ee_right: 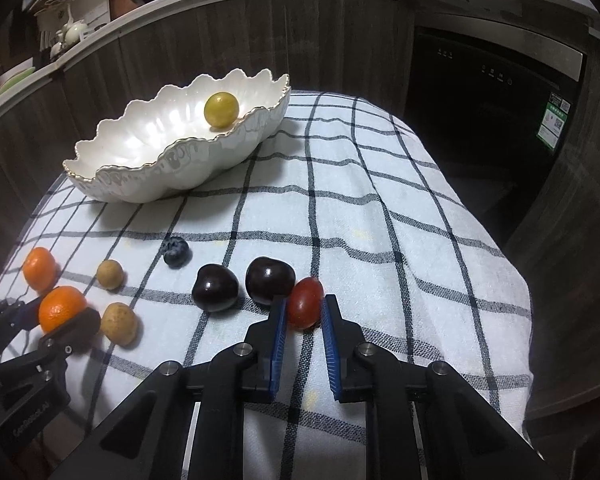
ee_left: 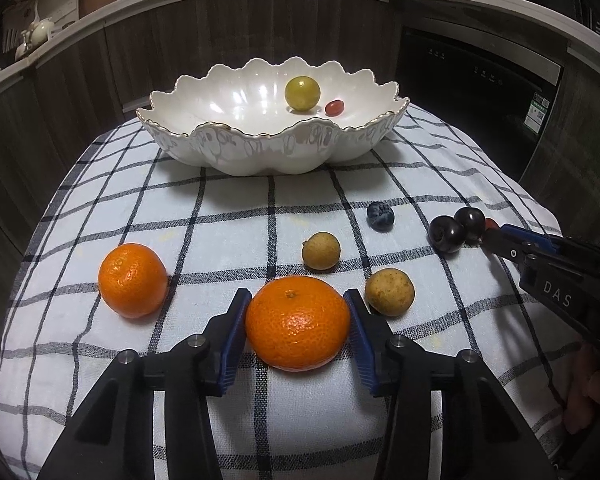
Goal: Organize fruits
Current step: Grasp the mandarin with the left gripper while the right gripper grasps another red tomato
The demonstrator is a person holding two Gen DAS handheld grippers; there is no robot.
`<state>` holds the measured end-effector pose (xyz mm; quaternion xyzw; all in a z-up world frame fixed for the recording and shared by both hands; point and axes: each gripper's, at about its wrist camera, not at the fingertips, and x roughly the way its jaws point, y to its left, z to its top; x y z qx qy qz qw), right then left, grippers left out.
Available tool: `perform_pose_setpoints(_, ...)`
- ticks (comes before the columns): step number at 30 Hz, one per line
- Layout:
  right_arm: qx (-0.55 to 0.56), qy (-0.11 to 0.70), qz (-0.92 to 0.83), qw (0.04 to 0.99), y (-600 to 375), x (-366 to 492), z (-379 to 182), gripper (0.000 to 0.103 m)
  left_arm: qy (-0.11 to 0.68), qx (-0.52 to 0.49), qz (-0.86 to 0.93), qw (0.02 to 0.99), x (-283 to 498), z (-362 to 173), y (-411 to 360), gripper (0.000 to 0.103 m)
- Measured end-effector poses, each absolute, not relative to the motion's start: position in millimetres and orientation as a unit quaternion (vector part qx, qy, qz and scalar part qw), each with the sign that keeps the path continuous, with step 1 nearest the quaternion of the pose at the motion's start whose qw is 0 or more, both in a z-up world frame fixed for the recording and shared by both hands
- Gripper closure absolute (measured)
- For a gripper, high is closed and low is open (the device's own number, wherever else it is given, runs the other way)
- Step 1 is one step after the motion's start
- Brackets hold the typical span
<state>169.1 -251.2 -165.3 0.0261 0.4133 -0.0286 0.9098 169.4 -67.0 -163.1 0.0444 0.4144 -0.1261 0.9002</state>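
Observation:
A white scalloped bowl (ee_left: 260, 152) stands at the far side of the checked cloth and holds a yellow-green fruit (ee_left: 302, 93) and a small red tomato (ee_left: 334, 107). My left gripper (ee_left: 298, 316) has its jaws on both sides of a mandarin (ee_left: 298, 322) on the cloth, touching it. My right gripper (ee_right: 304, 312) has its jaws against both sides of a red grape tomato (ee_right: 305, 307) on the cloth. Two dark cherries (ee_right: 215, 287) (ee_right: 269, 280) lie just left of that tomato.
A second mandarin (ee_left: 133, 279), two brown longans (ee_left: 321, 250) (ee_left: 389, 292) and a blueberry (ee_left: 380, 216) lie on the checked cloth (ee_left: 300, 200). Dark cabinets and a dishwasher (ee_left: 480, 92) stand behind the table. The cloth drops off at the right edge.

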Motion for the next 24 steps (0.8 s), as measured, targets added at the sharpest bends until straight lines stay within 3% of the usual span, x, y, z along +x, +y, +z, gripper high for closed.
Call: perform_pose_setpoints(24, 0.013, 0.372, -0.021, 0.928, -241.2, 155.0, -125.9, 0.084, 0.379, 0.041, -0.123, 0.916, 155.1, -128.4, -59.8, 0.058)
